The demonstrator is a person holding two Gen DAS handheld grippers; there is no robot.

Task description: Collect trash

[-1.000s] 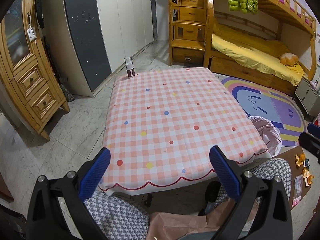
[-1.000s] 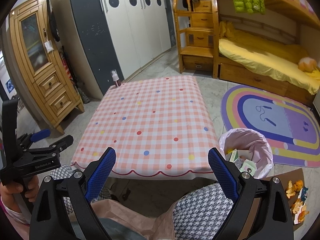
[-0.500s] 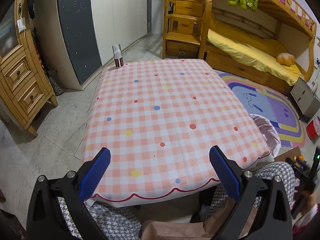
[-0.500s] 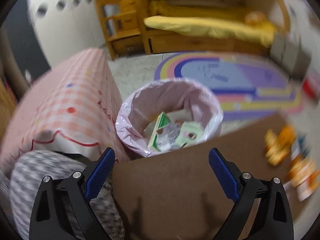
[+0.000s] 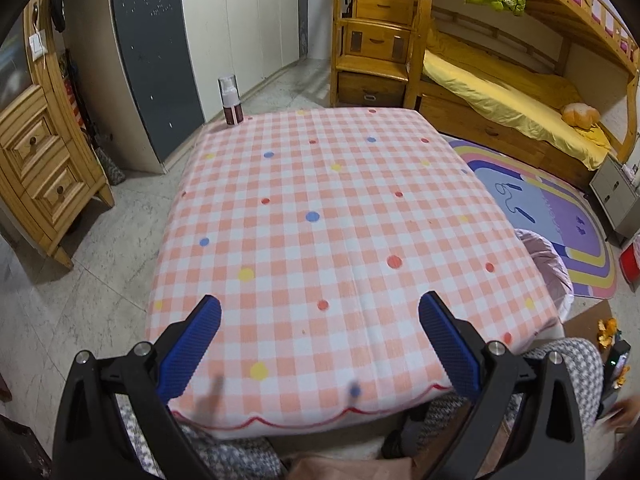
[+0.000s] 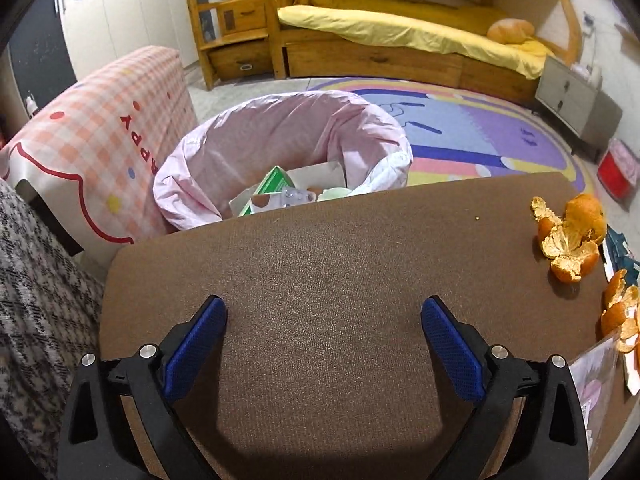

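Note:
A trash bin with a pink liner (image 6: 224,152) stands on the floor beyond a brown board (image 6: 320,272); it holds a green carton (image 6: 272,182) and white packaging. Orange peels (image 6: 572,236) and flat wrappers (image 6: 592,384) lie at the board's right edge. My right gripper (image 6: 323,340) is open and empty over the board's near middle. My left gripper (image 5: 319,344) is open and empty over the near edge of the pink checked table (image 5: 320,220). The bin's rim (image 5: 548,256) shows right of the table in the left wrist view.
A spray bottle (image 5: 230,100) stands on the table's far left corner. A wooden cabinet (image 5: 36,160) is left, wardrobes behind, a bunk bed (image 5: 500,92) and a rainbow rug (image 5: 560,216) to the right. Checked fabric (image 6: 36,300) lies left of the board.
My right gripper has swung right and down from the table to the bin, then over the brown board. My left gripper has moved forward over the table's near edge. Both stay open.

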